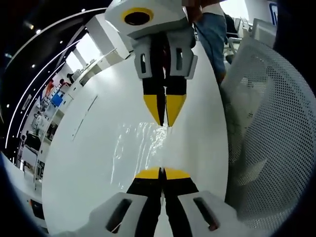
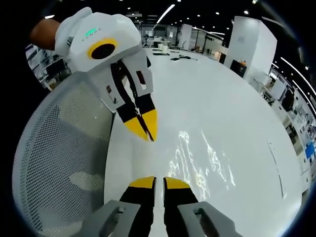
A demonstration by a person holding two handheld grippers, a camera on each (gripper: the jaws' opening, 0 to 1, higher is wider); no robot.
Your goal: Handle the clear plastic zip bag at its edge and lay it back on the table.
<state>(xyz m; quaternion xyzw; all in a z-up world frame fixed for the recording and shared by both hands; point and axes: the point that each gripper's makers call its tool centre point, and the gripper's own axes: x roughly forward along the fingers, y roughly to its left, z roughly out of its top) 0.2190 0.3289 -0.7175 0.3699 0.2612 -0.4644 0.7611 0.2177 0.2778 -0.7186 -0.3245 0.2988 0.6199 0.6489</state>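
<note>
Left gripper view, near to far: left gripper (image 1: pixel 162 172) rises from the bottom edge, yellow-tipped fingers (image 1: pixel 148 173) pressed together with only a hairline gap, tips right at the near edge of the clear plastic zip bag (image 1: pixel 140 148) — cannot tell whether any film is actually pinched between them. The bag lies flat on the white worktop (image 1: pixel 84 163), wrinkled and shiny, spread between the two grippers. At its far edge the right gripper (image 1: pixel 165 121) points down into view from the top, its yellow fingertips closed to a point and touching or just over the bag edge; a grip on the film cannot be confirmed. To the right, a white mesh chair back (image 1: pixel 276 123) sits just beside the worktop edge. Beyond it stands a person in jeans (image 1: pixel 212 29).

Right gripper view: right gripper (image 2: pixel 159 180) at the bottom, fingers narrow with a slim dark gap, tips at the near edge of the bag (image 2: pixel 197 163), which glints on the worktop (image 2: pixel 232 98). The left gripper (image 2: pixel 145 129) comes in from upper left, tips shut together, just over the worktop near the bag's left side. Mesh chair (image 2: pixel 64 148) on the left — an open office hall lies far behind.
</note>
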